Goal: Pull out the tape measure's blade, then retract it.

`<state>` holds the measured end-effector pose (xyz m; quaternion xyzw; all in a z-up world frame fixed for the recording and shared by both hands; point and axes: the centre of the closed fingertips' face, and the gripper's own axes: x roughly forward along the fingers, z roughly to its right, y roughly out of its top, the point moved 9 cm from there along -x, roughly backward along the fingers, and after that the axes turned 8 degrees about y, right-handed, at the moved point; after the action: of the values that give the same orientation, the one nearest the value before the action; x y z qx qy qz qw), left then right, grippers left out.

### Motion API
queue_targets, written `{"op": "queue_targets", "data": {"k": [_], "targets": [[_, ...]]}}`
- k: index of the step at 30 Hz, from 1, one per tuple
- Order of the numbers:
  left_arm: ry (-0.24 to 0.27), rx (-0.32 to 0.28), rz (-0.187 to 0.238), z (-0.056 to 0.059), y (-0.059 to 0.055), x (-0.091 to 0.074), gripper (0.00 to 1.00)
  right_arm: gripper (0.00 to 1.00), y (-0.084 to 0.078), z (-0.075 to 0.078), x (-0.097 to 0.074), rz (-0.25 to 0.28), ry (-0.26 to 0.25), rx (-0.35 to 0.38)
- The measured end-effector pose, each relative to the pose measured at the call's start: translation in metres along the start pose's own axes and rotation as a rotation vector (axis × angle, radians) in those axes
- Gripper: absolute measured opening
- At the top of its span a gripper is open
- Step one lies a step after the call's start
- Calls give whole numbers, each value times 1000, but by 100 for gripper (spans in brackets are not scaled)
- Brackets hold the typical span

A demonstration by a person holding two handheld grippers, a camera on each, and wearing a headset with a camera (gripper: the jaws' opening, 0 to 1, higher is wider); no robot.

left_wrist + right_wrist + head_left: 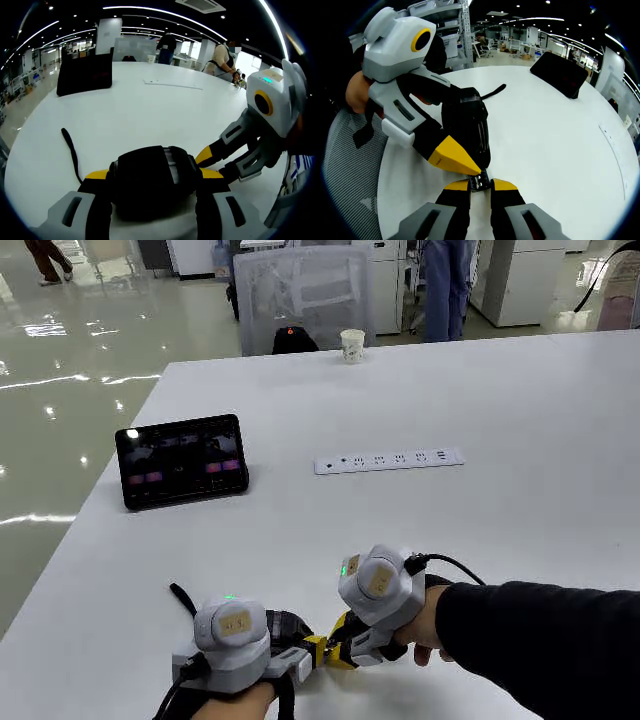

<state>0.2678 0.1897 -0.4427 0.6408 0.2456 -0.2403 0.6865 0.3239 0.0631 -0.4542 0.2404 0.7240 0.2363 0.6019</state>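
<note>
A black tape measure [285, 628] rests on the white table [420, 400] near its front edge, with its black wrist strap [182, 598] trailing to the left. My left gripper [297, 642] is shut around the case [152, 182], one yellow fingertip [97, 175] on each side. In the right gripper view the case [467, 120] lies just ahead, held by the left gripper's yellow finger [452, 155]. My right gripper [481, 184] is shut on the small metal blade hook [480, 180] at the case's mouth. No length of blade shows between hook and case. The right gripper [335, 648] meets the left one tip to tip.
A dark tablet [182, 460] stands propped at the left of the table. A white power strip [390, 460] lies mid-table and a paper cup [352, 345] sits at the far edge. Behind are a chair [300, 290] and a standing person [450, 285].
</note>
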Motion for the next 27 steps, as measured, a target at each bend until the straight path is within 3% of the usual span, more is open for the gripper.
{"op": "queue_targets", "data": {"k": [27], "targets": [[-6,-3,0,0,0,0,64,12,6,-3,5,7,-10,-14]]}}
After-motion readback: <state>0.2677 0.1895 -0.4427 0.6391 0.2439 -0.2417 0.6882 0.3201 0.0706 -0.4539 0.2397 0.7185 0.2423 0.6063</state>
